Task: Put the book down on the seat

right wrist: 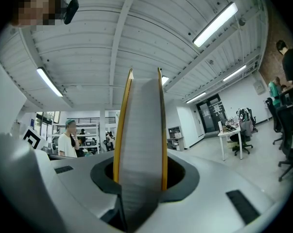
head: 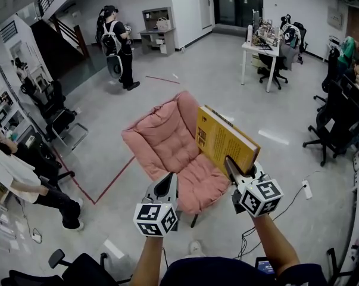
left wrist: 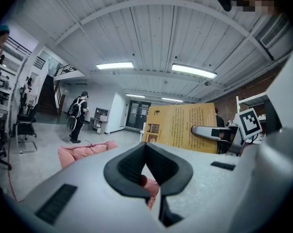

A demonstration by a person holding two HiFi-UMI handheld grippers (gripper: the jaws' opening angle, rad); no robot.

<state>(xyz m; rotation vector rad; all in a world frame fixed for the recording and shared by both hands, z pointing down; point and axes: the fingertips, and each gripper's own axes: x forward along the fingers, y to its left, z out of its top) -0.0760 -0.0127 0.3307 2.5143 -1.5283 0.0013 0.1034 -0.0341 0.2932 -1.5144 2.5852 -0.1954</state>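
Observation:
A yellow book [head: 224, 139] stands on edge, tilted, over the right side of a pink cushioned chair [head: 167, 142]. My right gripper [head: 233, 167] is shut on the book's near lower edge. In the right gripper view the book [right wrist: 139, 130] rises edge-on between the jaws, its pages facing the camera. My left gripper [head: 167, 185] hovers at the chair's front edge, left of the book, its jaws shut with nothing in them. The left gripper view shows its pads [left wrist: 146, 149] meeting, the book's cover [left wrist: 185, 125] to the right and the pink seat [left wrist: 83, 152] below.
A person with a backpack [head: 116, 43] stands far behind the chair. People sit at the left [head: 12, 171] beside office chairs. A white desk [head: 262, 46] and black chairs [head: 337, 124] stand at the right. Red tape [head: 102, 189] and a power strip [head: 307, 189] lie on the floor.

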